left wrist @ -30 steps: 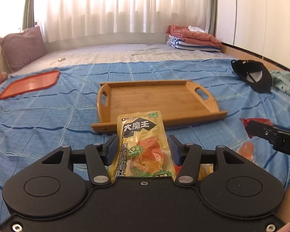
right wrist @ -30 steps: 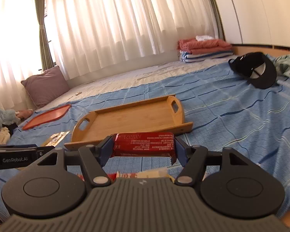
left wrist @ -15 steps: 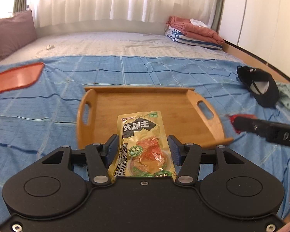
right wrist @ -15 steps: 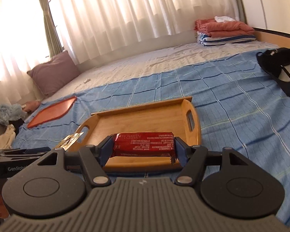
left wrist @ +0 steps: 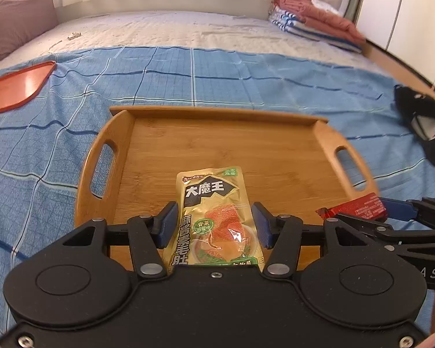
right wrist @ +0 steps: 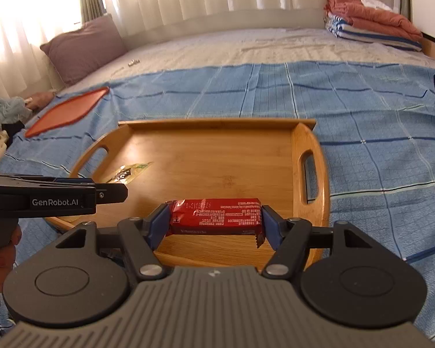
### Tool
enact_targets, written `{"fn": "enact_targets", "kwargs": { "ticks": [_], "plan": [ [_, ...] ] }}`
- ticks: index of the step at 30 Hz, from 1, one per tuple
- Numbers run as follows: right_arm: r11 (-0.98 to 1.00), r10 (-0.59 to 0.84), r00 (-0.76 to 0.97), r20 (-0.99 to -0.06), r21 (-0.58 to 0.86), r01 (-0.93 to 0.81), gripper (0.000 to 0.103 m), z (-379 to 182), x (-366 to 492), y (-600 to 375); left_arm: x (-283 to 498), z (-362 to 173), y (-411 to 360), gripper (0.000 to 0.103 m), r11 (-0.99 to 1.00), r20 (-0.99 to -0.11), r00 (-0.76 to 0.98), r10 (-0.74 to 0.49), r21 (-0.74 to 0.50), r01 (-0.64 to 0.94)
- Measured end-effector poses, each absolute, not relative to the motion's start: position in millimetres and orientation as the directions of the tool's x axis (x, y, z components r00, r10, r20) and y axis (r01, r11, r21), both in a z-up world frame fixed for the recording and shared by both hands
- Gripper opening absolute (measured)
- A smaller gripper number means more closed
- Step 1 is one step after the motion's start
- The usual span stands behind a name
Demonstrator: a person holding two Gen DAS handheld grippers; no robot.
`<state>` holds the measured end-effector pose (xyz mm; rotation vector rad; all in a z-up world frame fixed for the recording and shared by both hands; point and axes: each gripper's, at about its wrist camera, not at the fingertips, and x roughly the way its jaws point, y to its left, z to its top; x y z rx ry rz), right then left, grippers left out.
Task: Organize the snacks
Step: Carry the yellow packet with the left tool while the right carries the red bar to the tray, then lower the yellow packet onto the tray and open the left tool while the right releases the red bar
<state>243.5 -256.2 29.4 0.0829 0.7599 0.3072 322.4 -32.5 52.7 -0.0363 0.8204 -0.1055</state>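
My left gripper (left wrist: 214, 220) is shut on a yellow-green snack pouch (left wrist: 216, 217) and holds it over the near edge of a wooden tray (left wrist: 232, 150) with two handles. My right gripper (right wrist: 214, 217) is shut on a red snack bar (right wrist: 216, 216) held crosswise over the tray's (right wrist: 217, 168) near right part. The red bar also shows at the right of the left wrist view (left wrist: 353, 207). The pouch's tip (right wrist: 127, 171) shows past the left gripper's body (right wrist: 55, 197) in the right wrist view.
The tray lies on a blue checked bedspread (left wrist: 188, 87). An orange lid (left wrist: 17, 85) lies far left, a black cap (left wrist: 426, 124) far right. Folded towels (right wrist: 371, 23) and a purple pillow (right wrist: 84, 46) are at the back by the curtains.
Both grippers have moved forward and lower toward the tray, which now looks larger and closer. Each still holds its snack.
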Motion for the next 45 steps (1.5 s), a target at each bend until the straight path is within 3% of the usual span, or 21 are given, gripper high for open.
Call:
{"fn": "enact_targets", "kwargs": {
  "ticks": [26, 31, 33, 37, 40, 45],
  "plan": [
    [0.96, 0.279, 0.658, -0.699, 0.201, -0.194, 0.07, -5, 270, -254, 348, 20, -47, 0.054, 0.996, -0.713, 0.696, -0.079, -0.038, 0.075],
    [0.961, 0.276, 0.662, -0.697, 0.205, -0.185, 0.072, -8, 272, -253, 350, 15, -48, 0.056, 0.997, -0.717, 0.693, -0.074, -0.039, 0.066],
    [0.962, 0.274, 0.661, -0.699, 0.204, -0.183, 0.079, -8, 271, -253, 351, 13, -49, 0.057, 0.997, -0.719, 0.692, -0.07, -0.034, 0.065],
    [0.959, 0.282, 0.664, -0.693, 0.214, -0.184, 0.086, -4, 270, -255, 350, 14, -48, 0.063, 0.997, -0.722, 0.689, -0.071, -0.044, 0.056],
    [0.956, 0.292, 0.668, -0.684, 0.226, -0.187, 0.086, 0, 269, -256, 348, 18, -46, 0.077, 0.996, -0.717, 0.692, -0.088, -0.064, 0.06],
    [0.955, 0.295, 0.676, -0.675, 0.224, -0.193, 0.087, 10, 263, -255, 336, 33, -49, 0.084, 0.996, -0.695, 0.714, -0.078, -0.028, 0.082]
  ]
}}
